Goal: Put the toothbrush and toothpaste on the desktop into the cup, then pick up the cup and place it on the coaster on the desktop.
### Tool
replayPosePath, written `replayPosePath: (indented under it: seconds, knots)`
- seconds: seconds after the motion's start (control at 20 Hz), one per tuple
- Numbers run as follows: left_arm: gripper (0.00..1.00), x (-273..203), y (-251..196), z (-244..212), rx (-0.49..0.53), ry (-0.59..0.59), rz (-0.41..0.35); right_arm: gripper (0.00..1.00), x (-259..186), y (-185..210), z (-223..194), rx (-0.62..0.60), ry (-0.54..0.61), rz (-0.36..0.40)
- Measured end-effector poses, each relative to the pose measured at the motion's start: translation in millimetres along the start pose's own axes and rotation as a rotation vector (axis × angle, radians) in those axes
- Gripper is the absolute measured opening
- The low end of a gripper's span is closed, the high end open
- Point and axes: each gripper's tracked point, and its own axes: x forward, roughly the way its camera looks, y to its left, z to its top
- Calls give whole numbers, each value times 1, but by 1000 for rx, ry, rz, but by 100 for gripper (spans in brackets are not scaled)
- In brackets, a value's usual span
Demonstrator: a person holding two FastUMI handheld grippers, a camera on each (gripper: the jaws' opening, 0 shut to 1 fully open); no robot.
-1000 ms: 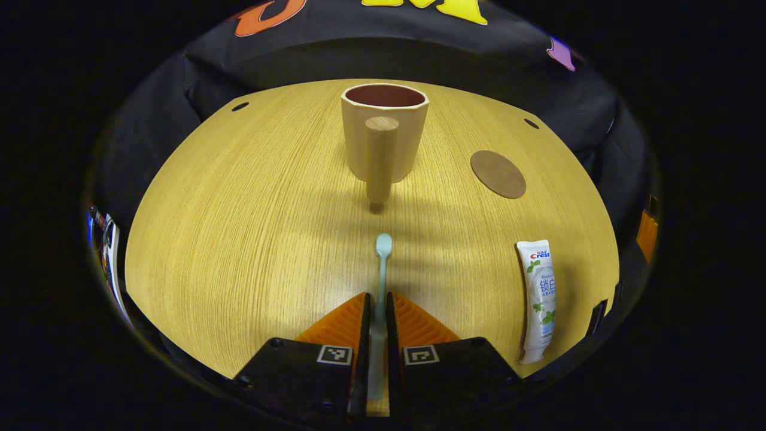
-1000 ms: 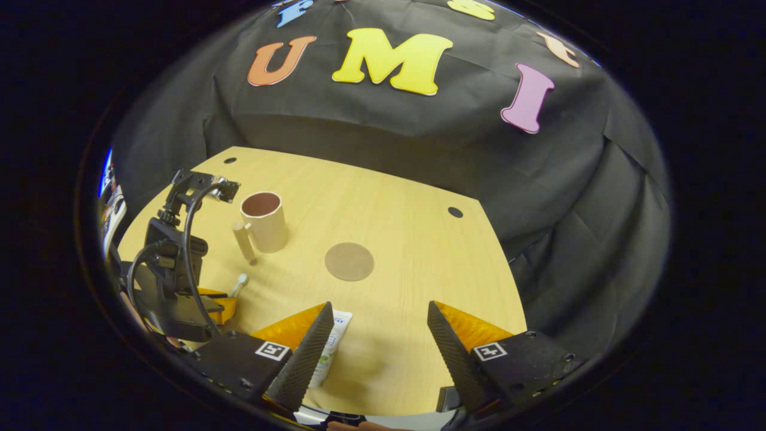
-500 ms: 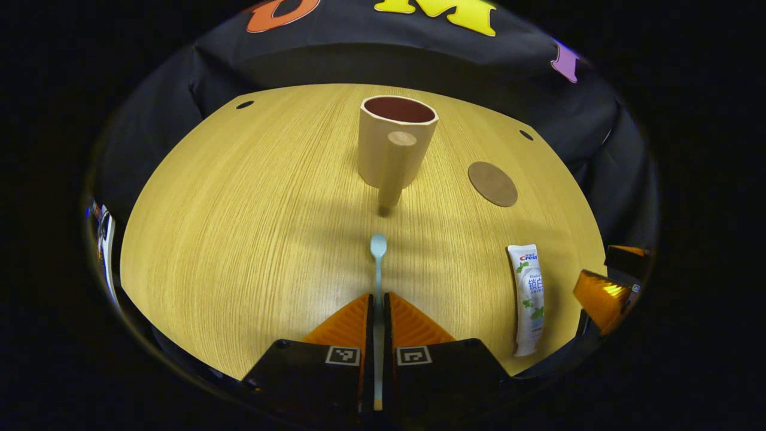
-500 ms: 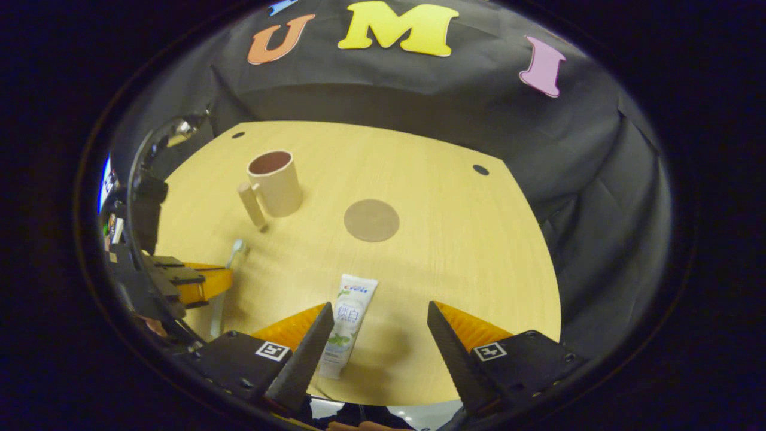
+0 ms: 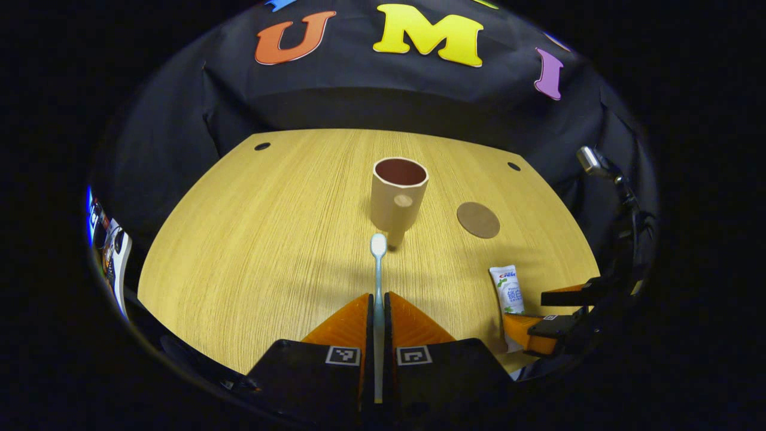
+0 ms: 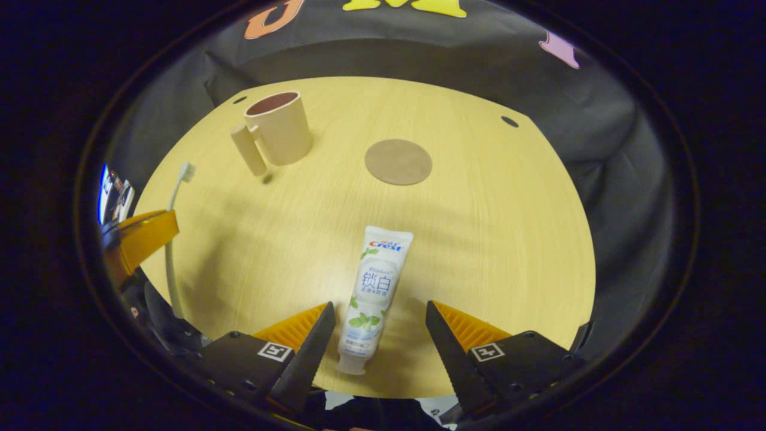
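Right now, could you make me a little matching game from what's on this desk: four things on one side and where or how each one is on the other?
Things:
1. toothbrush
2. toothpaste tube
3. cup
4. coaster

States:
A. lying flat on the desktop between open fingers
B. standing upright, nothing inside
C. clamped between shut fingers, head pointing forward
D. round, flat and bare, beside the cup

Pairs: 1-C, 2-A, 3-B, 4-D

a light wood desktop (image 6: 479,227) carries a cup (image 6: 280,129), a round coaster (image 6: 398,161) and a toothpaste tube (image 6: 374,287).
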Motion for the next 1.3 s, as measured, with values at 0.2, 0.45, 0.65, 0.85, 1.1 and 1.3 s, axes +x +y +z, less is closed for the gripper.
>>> replayPosePath:
  seconds: [0.2, 0.45, 0.65, 0.85, 1.1, 1.3]
  knots:
    - [8, -21, -12, 45, 12, -156, -79, 77, 10, 8, -8, 56, 59, 48]
    - [8, -41, -10, 77, 25, -255, -71, 49, 15, 10, -11, 71, 101, 72]
    - [8, -52, -9, 110, 48, -322, -74, 43, 17, 10, -7, 51, 90, 95]
    - [8, -45, -3, 152, 64, -398, -68, 35, 12, 9, 0, 71, 60, 107]
    - [8, -32, -10, 207, 71, -484, -100, 35, -22, -5, 31, 120, -22, 89]
    - [8, -8, -27, 235, 56, -551, -179, 35, -66, -13, 73, 179, -171, 127]
